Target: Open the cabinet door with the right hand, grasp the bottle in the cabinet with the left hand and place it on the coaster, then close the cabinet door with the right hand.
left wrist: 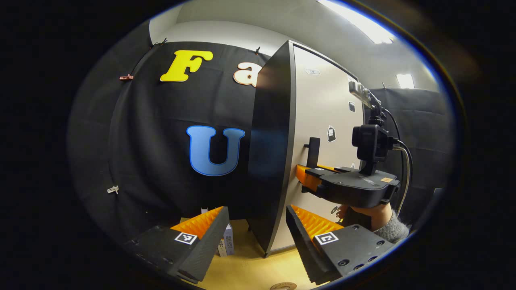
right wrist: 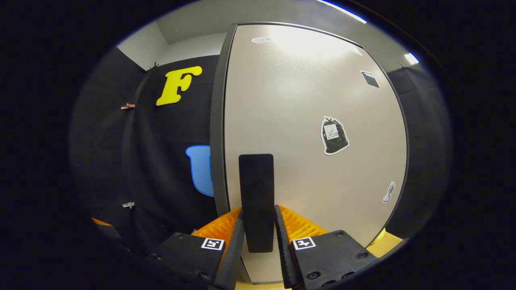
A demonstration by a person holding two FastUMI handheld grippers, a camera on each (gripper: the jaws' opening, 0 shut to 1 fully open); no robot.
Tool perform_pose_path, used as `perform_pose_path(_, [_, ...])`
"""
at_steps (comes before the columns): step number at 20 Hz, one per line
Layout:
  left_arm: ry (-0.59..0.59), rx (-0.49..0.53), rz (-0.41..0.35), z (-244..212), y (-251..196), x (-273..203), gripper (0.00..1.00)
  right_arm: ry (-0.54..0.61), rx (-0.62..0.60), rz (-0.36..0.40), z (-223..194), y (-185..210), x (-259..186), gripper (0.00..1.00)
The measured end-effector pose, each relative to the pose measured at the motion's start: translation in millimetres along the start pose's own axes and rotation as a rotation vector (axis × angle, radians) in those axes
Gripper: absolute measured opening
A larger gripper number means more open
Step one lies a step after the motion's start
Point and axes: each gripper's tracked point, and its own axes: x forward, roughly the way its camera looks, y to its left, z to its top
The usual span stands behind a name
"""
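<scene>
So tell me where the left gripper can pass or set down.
Bare tabletop runs between the left gripper fingers, up to the cabinet corner. Small boxes crowd its left; the right gripper on the door handle crowds the right.
</scene>
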Motion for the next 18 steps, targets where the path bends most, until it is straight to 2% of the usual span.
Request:
perform_pose_path(2, [0.001,0.005,0.003,-0.9,2.8,-1.0,0.89,-0.015,-0.039,-0.025,0.6,-2.1,-1.5,0.4])
perform_pose_path(4, [-0.003,0.006,0.009,1.2,6.3,-4.9,0.89,-0.01,-0.034,-0.022,-0.9,-2.1,-1.7,0.29])
perform_pose_path(5, [-0.007,0.003,0.011,1.6,7.5,-6.7,0.89,-0.008,-0.038,-0.014,0.1,-2.4,-2.1,0.29])
perform_pose_path(6, [-0.01,0.001,0.012,3.1,7.8,-8.3,0.89,0.002,-0.055,0.001,-1.3,-0.8,-2.7,0.2])
perform_pose_path(14, [-0.043,0.008,0.013,15.1,7.7,-20.7,0.89,0.018,-0.076,0.061,1.9,-8.6,-43.7,0.2])
perform_pose_path(18, [-0.051,0.004,-0.003,10.7,-17.1,-37.2,0.89,0.034,-0.053,0.093,7.5,-19.1,-75.0,0.2])
